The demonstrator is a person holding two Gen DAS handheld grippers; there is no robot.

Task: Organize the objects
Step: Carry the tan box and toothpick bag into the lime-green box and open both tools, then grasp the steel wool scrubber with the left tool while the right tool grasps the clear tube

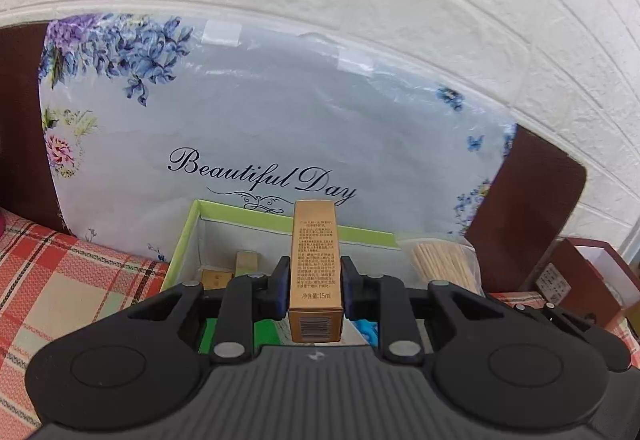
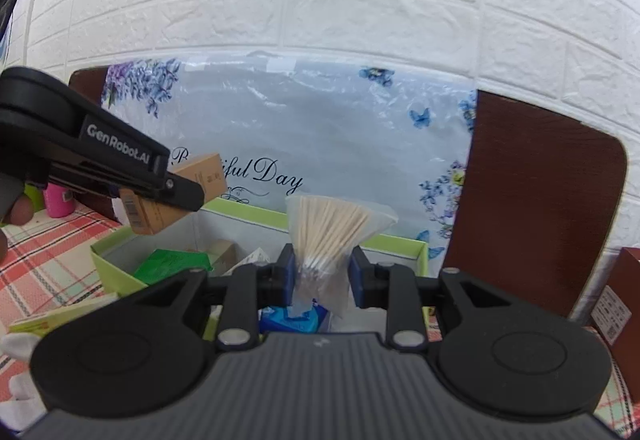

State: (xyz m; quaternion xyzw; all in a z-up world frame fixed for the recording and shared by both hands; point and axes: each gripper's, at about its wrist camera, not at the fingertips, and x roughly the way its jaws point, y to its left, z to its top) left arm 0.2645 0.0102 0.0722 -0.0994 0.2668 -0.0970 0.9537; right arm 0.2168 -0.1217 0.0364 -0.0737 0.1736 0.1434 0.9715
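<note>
- Nearest the lens in each wrist view sits the gripper's own black body, with the load between the fingers just beyond it.
- Left gripper (image 1: 315, 282): jaws clamped on the gold carton (image 1: 315, 272), a slim printed box held by its long sides, barcode end toward the camera. In the right wrist view the carton (image 2: 176, 195) hangs above the near left corner of the green-rimmed box (image 2: 120, 264).
- Green-rimmed box, centre: open, white inside, standing on the plaid cloth (image 1: 60, 280) in front of the floral panel (image 1: 260, 119). It already holds a green packet (image 2: 172, 264) and a few small cartons.
- Right gripper (image 2: 324, 274): jaws pressed on the neck of the clear bag of wooden sticks (image 2: 328, 232), which fans out above the fingers, over the box's middle.
- Step in hand, judged: both loads are being carried to the box; neither is set down.
- Next move, judged: lower each over free floor inside the rim, clear of the walls and of each other, then part the jaws. The bag looks limp and may tip on release.
</note>
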